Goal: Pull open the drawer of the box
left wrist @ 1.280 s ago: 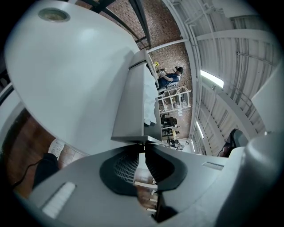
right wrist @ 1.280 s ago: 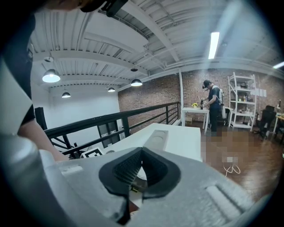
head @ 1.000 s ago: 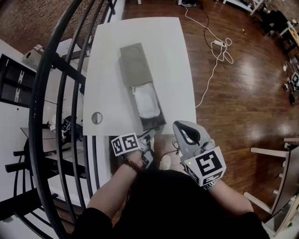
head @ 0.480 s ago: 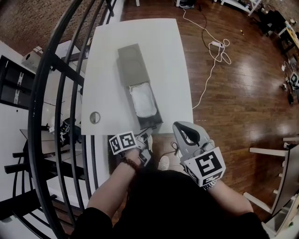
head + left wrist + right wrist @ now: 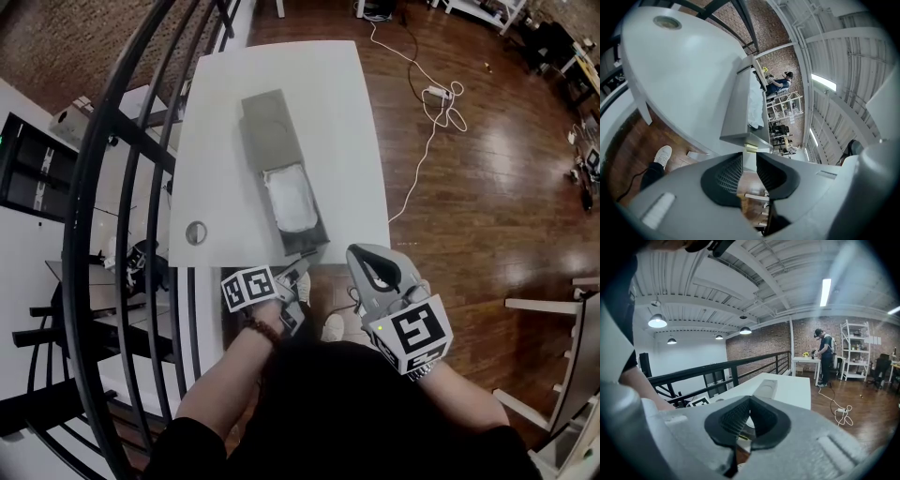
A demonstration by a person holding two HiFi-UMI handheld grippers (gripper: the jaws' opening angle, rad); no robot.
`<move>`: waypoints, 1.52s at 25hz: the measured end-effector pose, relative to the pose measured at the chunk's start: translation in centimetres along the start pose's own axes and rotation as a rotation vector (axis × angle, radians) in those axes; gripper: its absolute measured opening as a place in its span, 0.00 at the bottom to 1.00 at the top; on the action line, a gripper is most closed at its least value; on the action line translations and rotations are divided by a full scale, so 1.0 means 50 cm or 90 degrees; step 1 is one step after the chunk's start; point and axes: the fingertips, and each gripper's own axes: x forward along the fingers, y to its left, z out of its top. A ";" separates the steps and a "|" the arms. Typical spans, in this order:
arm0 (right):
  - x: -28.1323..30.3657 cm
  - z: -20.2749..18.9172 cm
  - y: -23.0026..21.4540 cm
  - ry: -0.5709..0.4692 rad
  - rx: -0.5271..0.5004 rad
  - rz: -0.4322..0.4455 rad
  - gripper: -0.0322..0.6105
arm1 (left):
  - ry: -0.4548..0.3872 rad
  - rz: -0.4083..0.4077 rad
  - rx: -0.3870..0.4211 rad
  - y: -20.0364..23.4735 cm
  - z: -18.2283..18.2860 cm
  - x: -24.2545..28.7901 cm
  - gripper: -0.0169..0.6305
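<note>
With the drawer (image 5: 295,211) drawn well out of the box (image 5: 265,127) to the tabletop's (image 5: 216,112) near edge, the left gripper's (image 5: 300,270) jaws have just been opening and stand parted off its handle (image 5: 751,148), so the pull looks finished; the right gripper's (image 5: 364,258) are closed, empty.

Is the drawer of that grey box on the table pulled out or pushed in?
Pulled out: the drawer juts from the box toward the table's near edge, its white contents uncovered.
</note>
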 end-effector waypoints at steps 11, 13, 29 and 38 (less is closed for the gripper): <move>-0.038 -0.002 0.031 -0.028 -0.003 0.013 0.04 | -0.041 0.006 0.063 -0.032 -0.008 -0.049 0.14; -0.044 -0.004 0.036 -0.033 -0.003 0.015 0.04 | -0.049 0.009 0.089 -0.044 -0.010 -0.057 0.12; -0.088 -0.020 0.087 -0.052 -0.004 0.043 0.04 | -0.114 0.043 0.376 -0.180 -0.034 -0.149 0.05; -0.094 -0.021 0.107 -0.065 -0.002 0.059 0.04 | -0.122 0.062 0.543 -0.257 -0.062 -0.187 0.05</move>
